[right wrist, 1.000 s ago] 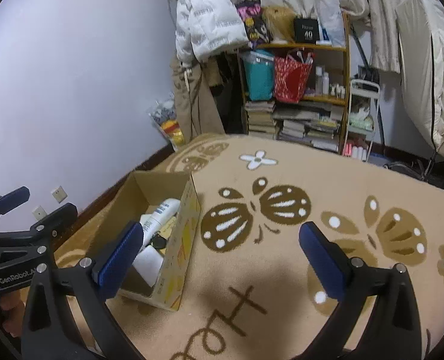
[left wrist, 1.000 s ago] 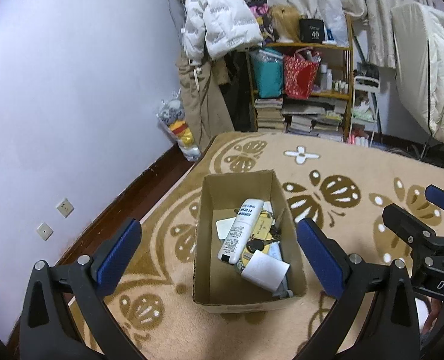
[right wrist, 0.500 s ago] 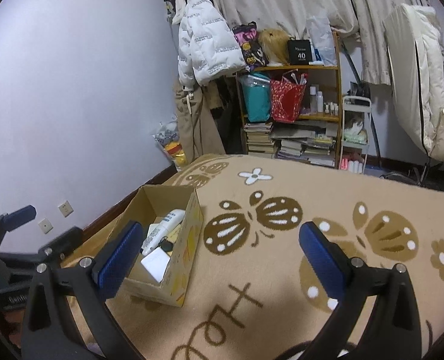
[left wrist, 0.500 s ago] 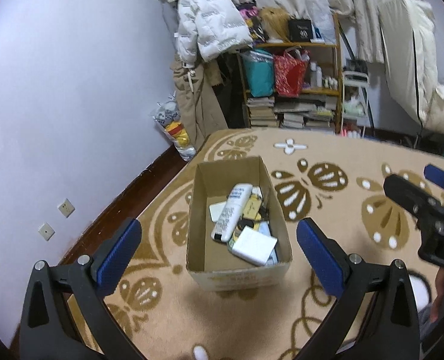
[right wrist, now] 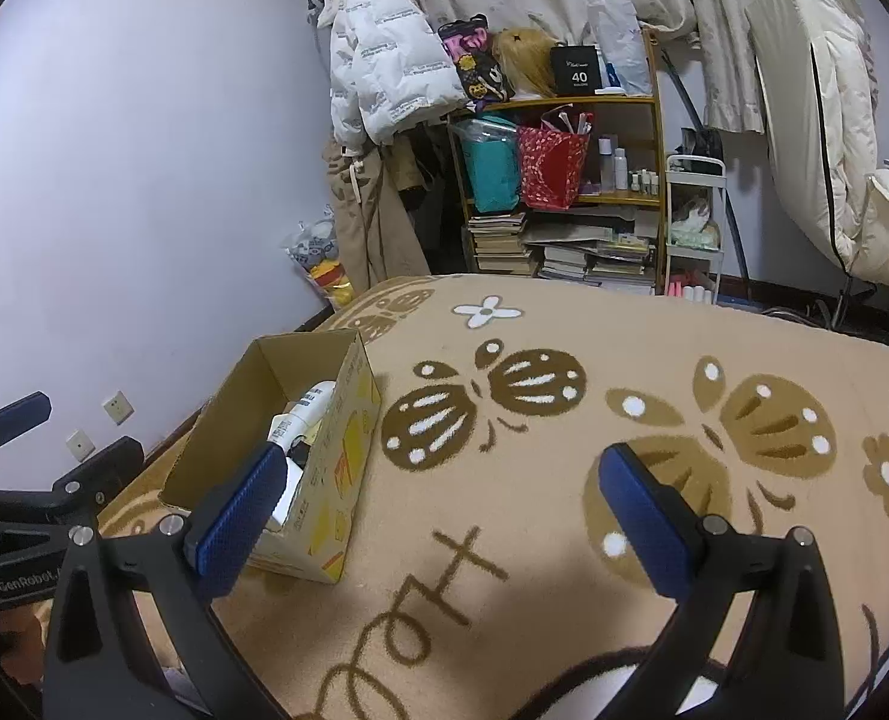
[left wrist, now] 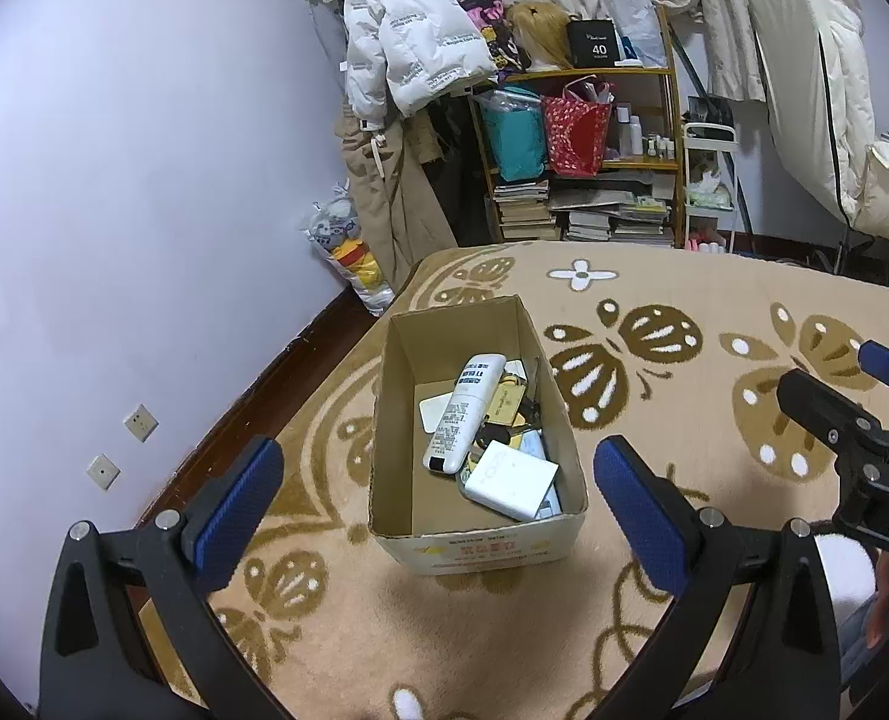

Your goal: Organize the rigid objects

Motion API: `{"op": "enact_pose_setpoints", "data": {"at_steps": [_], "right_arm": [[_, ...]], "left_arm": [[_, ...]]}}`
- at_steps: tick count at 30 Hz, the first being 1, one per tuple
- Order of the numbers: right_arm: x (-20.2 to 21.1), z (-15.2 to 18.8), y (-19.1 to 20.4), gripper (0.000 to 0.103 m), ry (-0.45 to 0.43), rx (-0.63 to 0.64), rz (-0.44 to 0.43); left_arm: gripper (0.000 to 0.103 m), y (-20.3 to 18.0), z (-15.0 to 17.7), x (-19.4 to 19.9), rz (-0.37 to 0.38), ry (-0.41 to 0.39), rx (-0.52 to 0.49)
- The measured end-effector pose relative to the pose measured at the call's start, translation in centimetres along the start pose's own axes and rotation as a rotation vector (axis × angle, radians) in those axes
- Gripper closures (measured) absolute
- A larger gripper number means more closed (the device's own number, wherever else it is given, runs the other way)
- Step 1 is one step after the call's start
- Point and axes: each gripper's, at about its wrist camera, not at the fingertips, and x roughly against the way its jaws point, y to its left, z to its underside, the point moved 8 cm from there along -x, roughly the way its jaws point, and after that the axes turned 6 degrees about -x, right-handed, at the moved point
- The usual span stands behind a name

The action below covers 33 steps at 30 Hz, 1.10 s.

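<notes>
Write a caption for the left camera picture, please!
Open left gripper above a brown cardboard box holding a white tube and flat white box.

Left claw (left wrist: 438,492) spread wide and empty, right claw (right wrist: 444,495) likewise, seemingly held side by side

Even indoor light, sharp focus, soft shadows, heavy fisheye bending, dark vignetted corners.

My left camera looks down from near on the cardboard box (left wrist: 477,438) at 12 o'clock; my right camera, beside it, sees that box (right wrist: 300,450) at 9 o'clock. Both share the carpet (right wrist: 564,480) and bookshelf (left wrist: 588,168).
</notes>
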Motion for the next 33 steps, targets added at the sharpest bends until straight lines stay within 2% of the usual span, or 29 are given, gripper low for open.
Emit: {"op": "enact_pose_setpoints", "data": {"at_steps": [11, 33], "right_arm": [[0.33, -0.21, -0.19, 0.000, -0.010, -0.003, 0.013], [0.37, -0.20, -0.25, 0.000, -0.008, -0.002, 0.011]], "left_arm": [[0.001, -0.13, -0.11, -0.17, 0.031, 0.012, 0.008], [0.001, -0.08, -0.10, -0.16, 0.021, 0.004, 0.001]]}}
